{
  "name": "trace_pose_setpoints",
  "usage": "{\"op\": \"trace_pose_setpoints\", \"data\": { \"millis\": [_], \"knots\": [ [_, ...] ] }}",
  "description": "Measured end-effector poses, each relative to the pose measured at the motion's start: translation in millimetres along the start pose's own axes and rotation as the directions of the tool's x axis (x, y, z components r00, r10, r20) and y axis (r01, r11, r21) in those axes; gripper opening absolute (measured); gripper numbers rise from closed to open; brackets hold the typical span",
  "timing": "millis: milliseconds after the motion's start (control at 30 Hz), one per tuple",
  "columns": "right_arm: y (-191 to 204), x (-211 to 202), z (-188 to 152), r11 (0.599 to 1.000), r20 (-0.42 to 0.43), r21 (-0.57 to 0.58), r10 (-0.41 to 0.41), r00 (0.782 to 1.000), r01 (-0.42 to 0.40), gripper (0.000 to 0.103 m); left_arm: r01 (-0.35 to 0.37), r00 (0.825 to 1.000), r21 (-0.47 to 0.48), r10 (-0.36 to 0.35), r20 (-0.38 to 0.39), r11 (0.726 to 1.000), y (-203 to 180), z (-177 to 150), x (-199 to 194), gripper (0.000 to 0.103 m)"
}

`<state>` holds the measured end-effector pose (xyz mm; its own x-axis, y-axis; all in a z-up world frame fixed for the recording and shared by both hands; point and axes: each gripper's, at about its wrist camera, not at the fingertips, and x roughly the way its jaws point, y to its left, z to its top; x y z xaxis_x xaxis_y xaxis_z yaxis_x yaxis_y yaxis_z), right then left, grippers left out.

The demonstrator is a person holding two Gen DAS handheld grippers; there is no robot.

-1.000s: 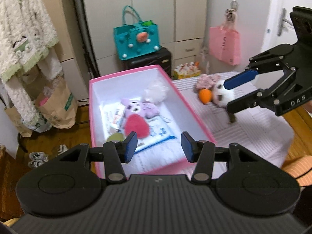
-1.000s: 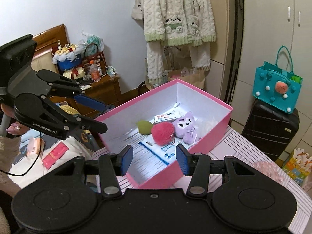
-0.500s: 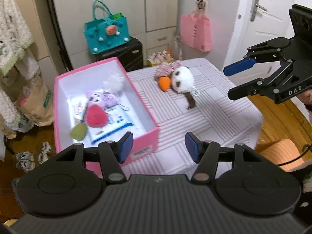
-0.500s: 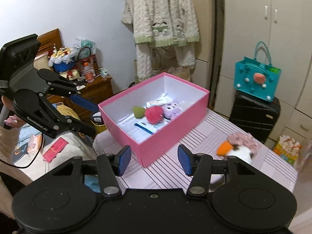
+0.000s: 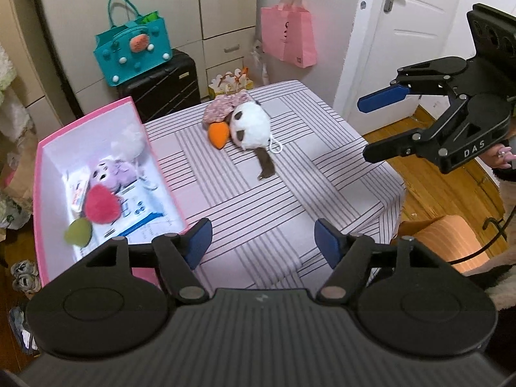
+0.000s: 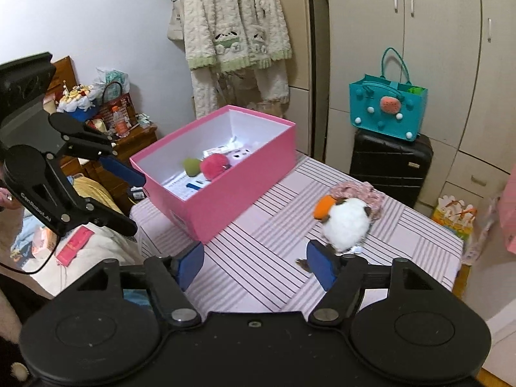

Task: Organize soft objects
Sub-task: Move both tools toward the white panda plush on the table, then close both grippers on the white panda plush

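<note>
A pink box [image 5: 42, 174] [image 6: 225, 200] stands on the striped table [image 5: 258, 213] [image 6: 258, 258]; in it lie a purple plush [image 5: 113, 171], a red pompom [image 5: 100, 204] [image 6: 213, 166], a green soft piece [image 5: 77, 232] [image 6: 192, 165] and a white fluffy toy [image 5: 129, 140]. Out on the cloth lie a white panda plush [image 5: 250, 127] [image 6: 346, 222], an orange piece [image 5: 218, 133] [image 6: 324, 208] and a pink fabric piece [image 5: 222, 108] [image 6: 358, 192]. My left gripper [image 5: 262, 246] [image 6: 129, 200] hovers over the table's near side, jaws opening, nothing between them. My right gripper [image 6: 254, 267] [image 5: 371, 129] is near the panda, jaws opening, empty.
A teal bag [image 5: 132, 54] [image 6: 387, 109] sits on a black suitcase [image 5: 161, 93] [image 6: 390, 164] behind the table. A pink bag [image 5: 288, 35] hangs by the white door [image 5: 409, 48]. A fleece robe [image 6: 235, 32] hangs on the wall; a cluttered nightstand [image 6: 129, 142] stands left.
Both grippers have swung from over the pink box toward the panda side of the table. Their jaws stand wider apart than before, still empty.
</note>
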<state>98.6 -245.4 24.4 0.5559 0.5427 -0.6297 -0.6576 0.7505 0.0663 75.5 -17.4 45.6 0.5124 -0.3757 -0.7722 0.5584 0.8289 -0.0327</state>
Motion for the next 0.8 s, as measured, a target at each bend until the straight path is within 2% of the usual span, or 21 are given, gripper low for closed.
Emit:
{"op": "trace_pose_setpoints", "data": {
  "millis": [100,200,400,533,633,700,800],
  "knots": [
    [-8,-1,-3,1.000,0.008,-0.008,-0.003,1.000,0.003,0.081,0.007,1.000,-0.005,-0.007,0.007,1.000,-3,8,9,0.071],
    [-17,4,-9,0.999,0.039,-0.025,-0.024,0.999,0.025,0.081,0.016,0.999,-0.011,-0.015,0.032,1.000,-4,19,21,0.077],
    [-35,23,-20,0.994,0.130,-0.067,-0.078,0.988,0.087,0.085,0.014,0.993,-0.052,-0.007,0.122,0.999,2,35,51,0.080],
    [-53,39,-26,0.994,0.242,-0.066,-0.072,0.968,0.090,0.085,-0.027,0.975,-0.081,0.044,0.219,0.996,3,41,69,0.080],
    [-67,54,-31,0.991,0.320,-0.068,-0.090,0.943,0.117,0.085,-0.023,0.960,-0.107,0.052,0.276,0.994,4,43,84,0.080],
    [-77,67,-33,0.989,0.336,-0.061,-0.106,0.936,0.134,0.085,-0.030,0.950,-0.125,0.067,0.306,0.992,4,43,94,0.080],
    [-92,85,-36,0.992,0.334,-0.029,-0.105,0.937,0.121,0.085,-0.047,0.935,-0.151,0.097,0.340,0.987,5,42,111,0.080]
  ]
}}
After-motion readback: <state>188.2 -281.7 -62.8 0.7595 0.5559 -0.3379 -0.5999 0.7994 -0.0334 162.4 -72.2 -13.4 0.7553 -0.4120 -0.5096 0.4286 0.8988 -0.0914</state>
